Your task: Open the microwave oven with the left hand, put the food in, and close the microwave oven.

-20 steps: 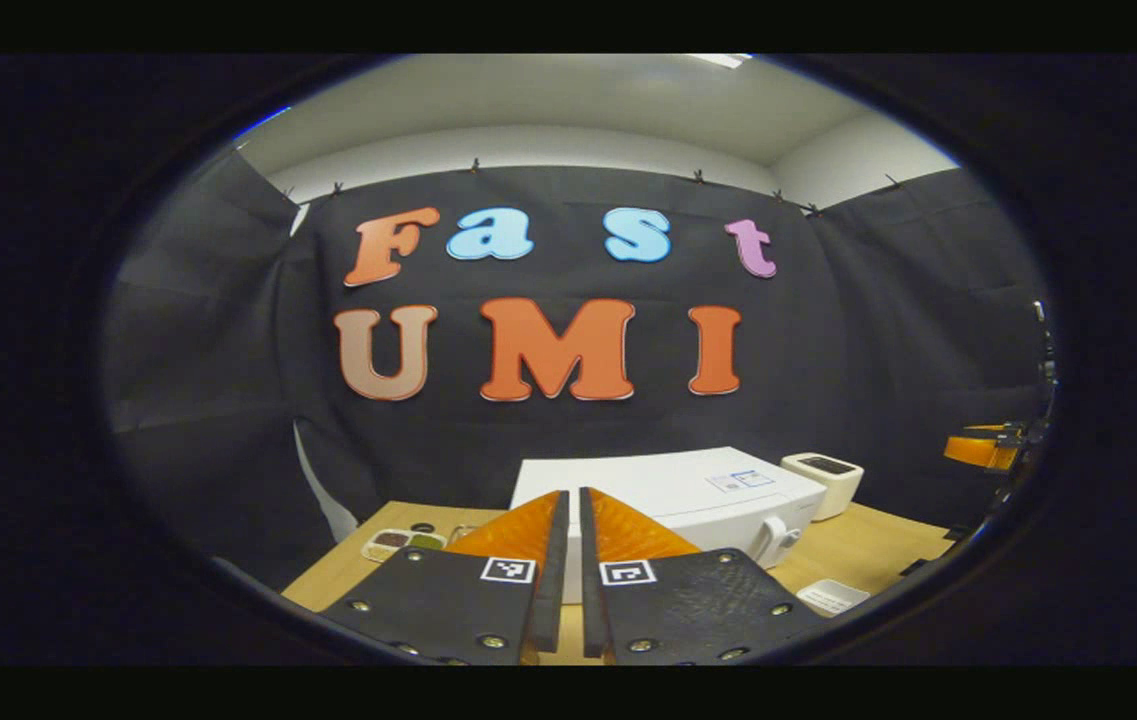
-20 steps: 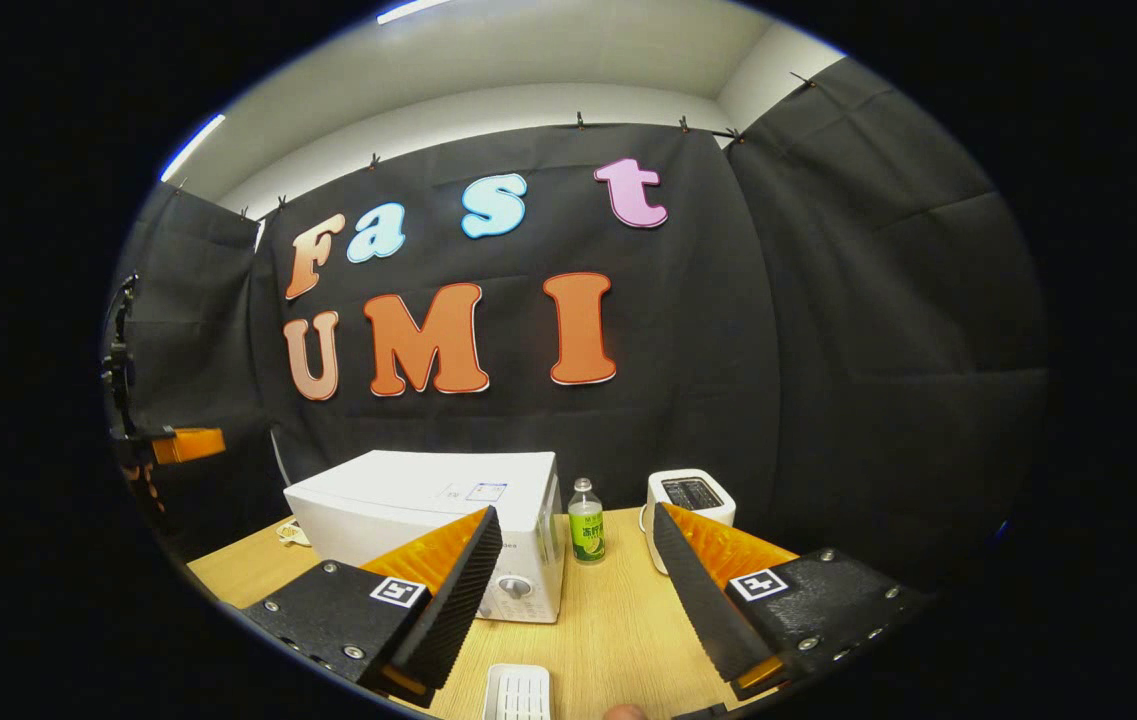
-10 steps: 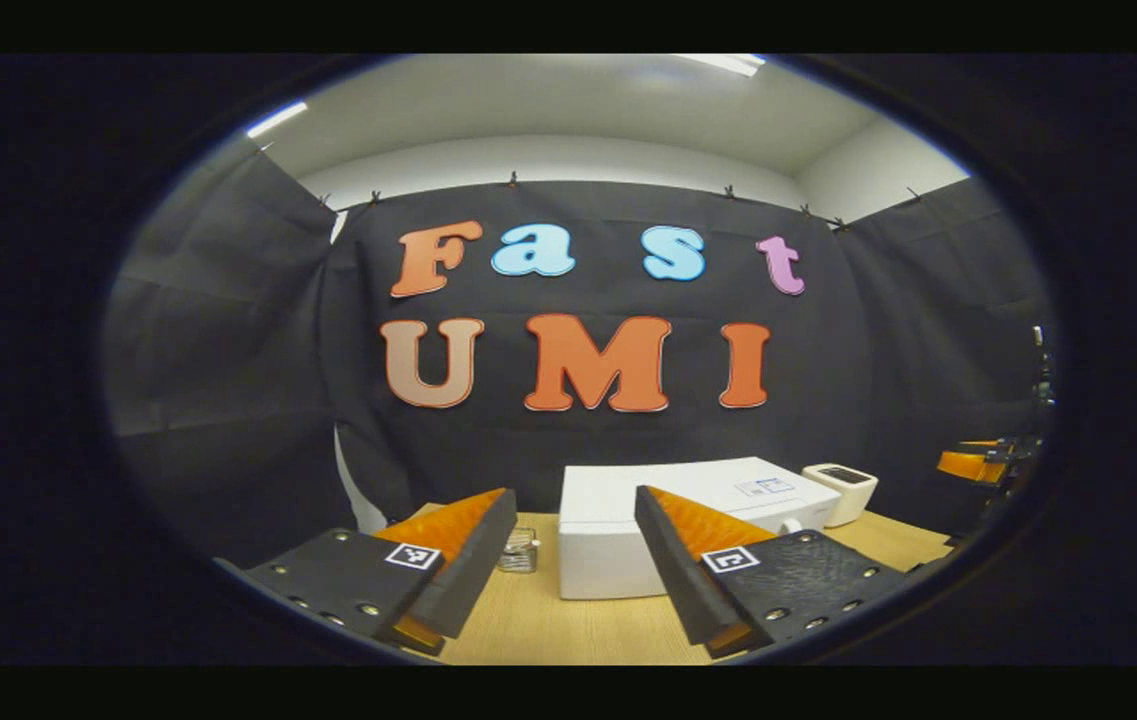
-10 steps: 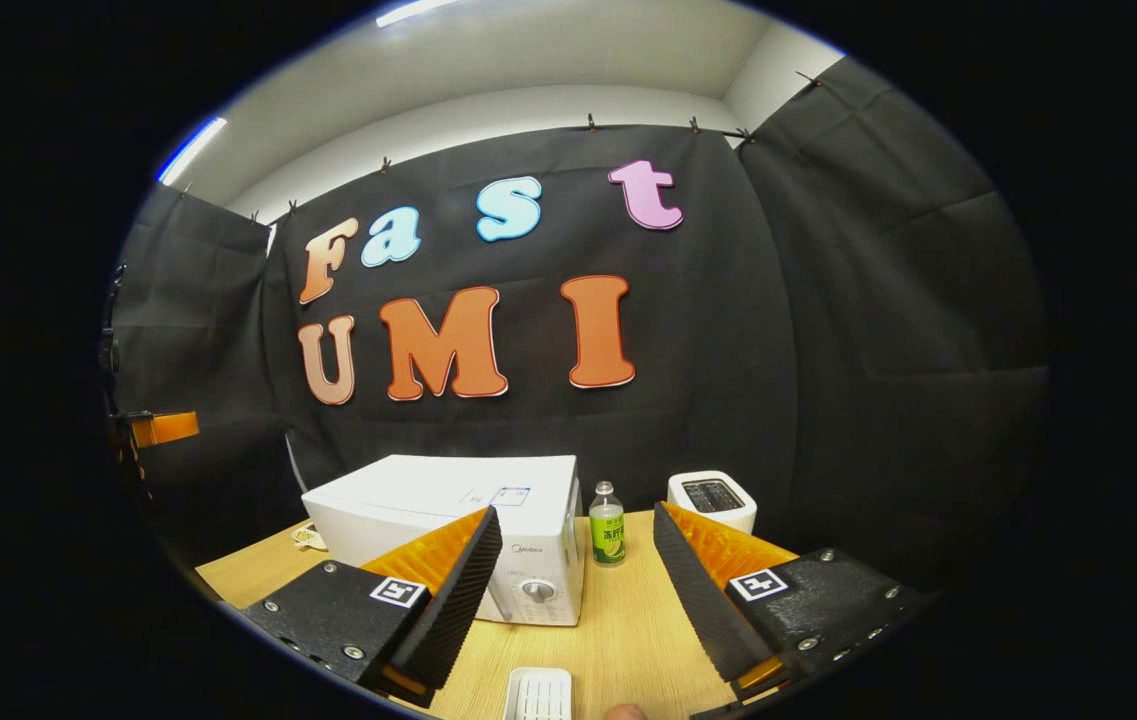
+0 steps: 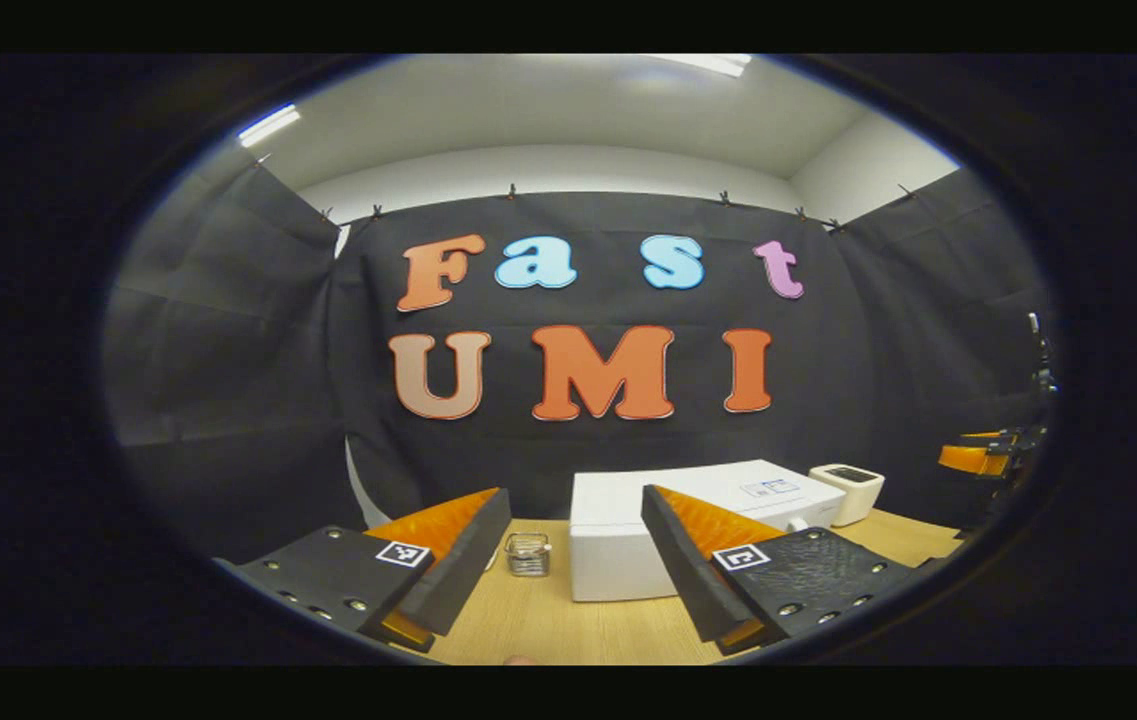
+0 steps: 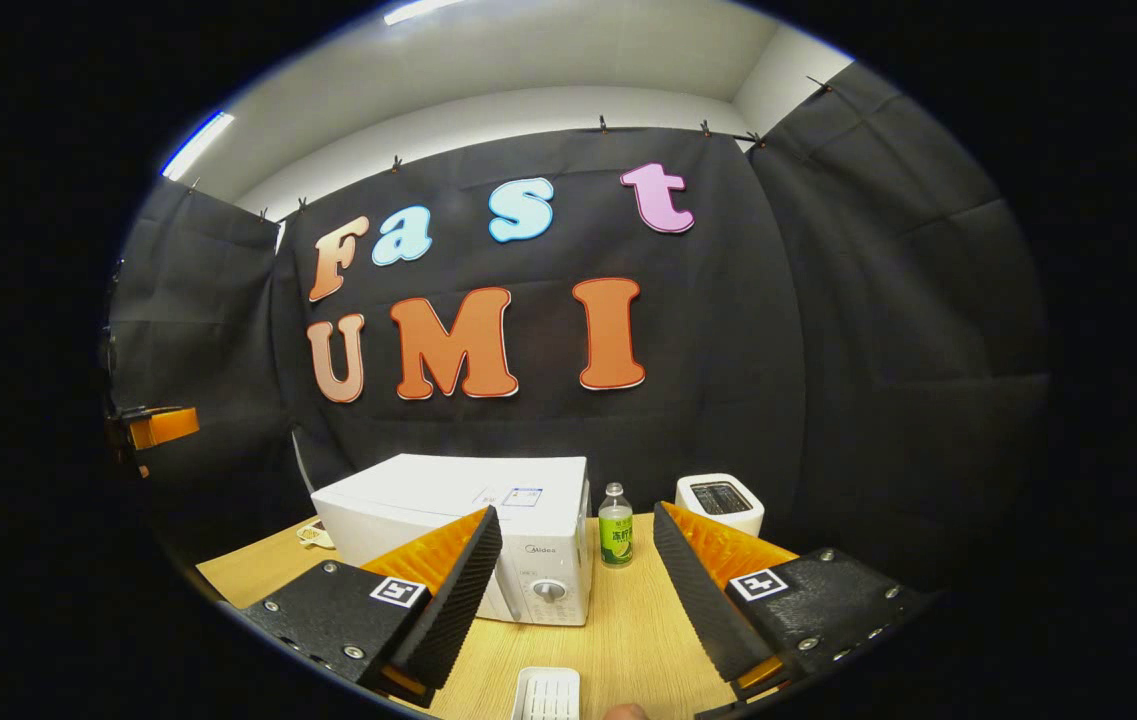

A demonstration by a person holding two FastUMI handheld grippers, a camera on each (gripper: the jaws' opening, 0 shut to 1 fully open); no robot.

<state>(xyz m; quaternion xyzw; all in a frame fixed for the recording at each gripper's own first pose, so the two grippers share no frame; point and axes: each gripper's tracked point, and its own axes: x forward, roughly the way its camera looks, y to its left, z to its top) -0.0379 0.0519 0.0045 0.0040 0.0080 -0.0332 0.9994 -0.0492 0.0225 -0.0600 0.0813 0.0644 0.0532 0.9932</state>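
While well short of the shut microwave (image 5: 628, 545) on the bench (image 5: 568, 625), held both hand-held grippers, left (image 5: 576, 560) and right (image 6: 576, 590), wide and empty; next, likely reach left for the door.

A white toaster (image 6: 720, 501) and a green-labelled bottle (image 6: 615, 527) are standing near each other on the wooden surface (image 6: 628, 640). A small glass jar (image 5: 527, 554) is sitting apart from them.

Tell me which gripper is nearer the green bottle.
Right. The right gripper faces the green bottle just ahead; the left gripper is off beyond the microwave's far side.
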